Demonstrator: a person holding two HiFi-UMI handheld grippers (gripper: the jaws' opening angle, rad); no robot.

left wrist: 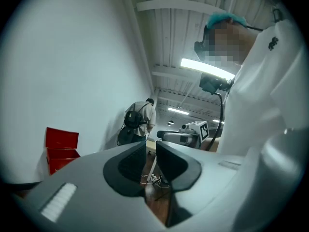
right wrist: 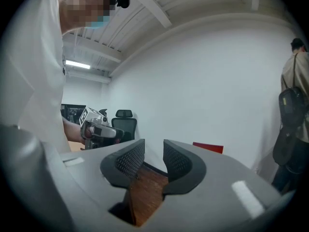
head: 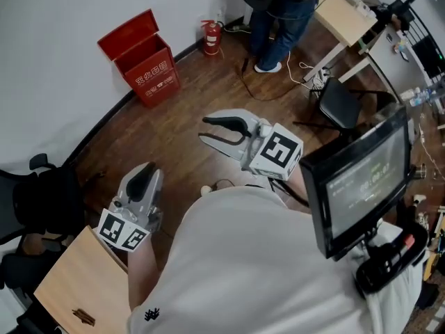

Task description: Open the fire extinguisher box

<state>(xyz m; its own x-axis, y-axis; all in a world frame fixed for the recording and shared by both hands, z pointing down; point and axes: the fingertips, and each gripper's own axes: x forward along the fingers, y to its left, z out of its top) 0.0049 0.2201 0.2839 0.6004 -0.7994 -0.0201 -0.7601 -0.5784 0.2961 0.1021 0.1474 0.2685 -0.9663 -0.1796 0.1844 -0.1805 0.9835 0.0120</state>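
The red fire extinguisher box [head: 144, 62] stands on the wooden floor against the white wall, its lid raised. It also shows at the left of the left gripper view as the red box [left wrist: 61, 148], and only its lid [right wrist: 208, 147] shows past the jaws in the right gripper view. Both grippers hang in the air well short of it. My left gripper [head: 146, 171] is low on the left, its jaws nearly together with nothing between them [left wrist: 150, 148]. My right gripper [head: 208, 129] is higher and nearer the middle, open and empty [right wrist: 154, 148].
A red fire extinguisher [head: 211, 37] stands by the wall right of the box. A person [head: 279, 12] with a backpack stands beyond it, with cables [head: 259, 82] on the floor. A black chair [head: 341, 104], a monitor [head: 361, 179] and a wooden tabletop [head: 73, 287] surround me.
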